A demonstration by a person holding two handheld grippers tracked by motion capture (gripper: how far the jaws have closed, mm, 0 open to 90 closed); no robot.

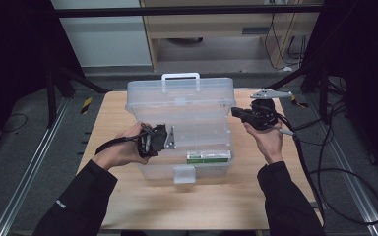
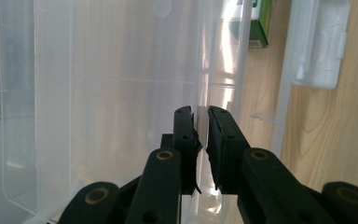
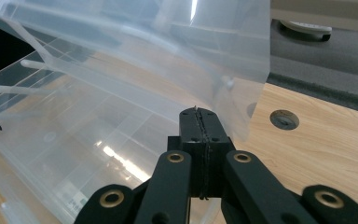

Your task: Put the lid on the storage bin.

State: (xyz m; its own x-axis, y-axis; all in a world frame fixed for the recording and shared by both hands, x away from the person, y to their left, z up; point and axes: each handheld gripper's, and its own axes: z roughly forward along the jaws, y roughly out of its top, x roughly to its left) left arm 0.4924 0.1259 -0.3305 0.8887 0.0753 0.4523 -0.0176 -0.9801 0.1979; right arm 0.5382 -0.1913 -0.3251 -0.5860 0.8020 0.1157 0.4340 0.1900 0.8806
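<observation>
A clear plastic storage box (image 1: 157, 172) stands on the wooden table with its lid (image 1: 179, 96) raised at the back. My left gripper (image 1: 163, 142) reaches over the box's left side. In the left gripper view its jaws (image 2: 201, 122) are closed on the thin clear wall (image 2: 200, 70) of the box. My right gripper (image 1: 236, 112) sits at the lid's right edge. In the right gripper view it (image 3: 197, 112) is shut, pads together, just in front of the tilted lid (image 3: 168, 42). A green and white carton (image 1: 208, 157) lies inside the box near the front.
The box's white latch (image 1: 184, 174) hangs at the front and a white handle (image 1: 180, 76) tops the lid. The table (image 1: 197, 206) has bare wood in front of the box. A round hole (image 3: 284, 119) shows in the tabletop. Cables (image 1: 325, 172) trail off to the right.
</observation>
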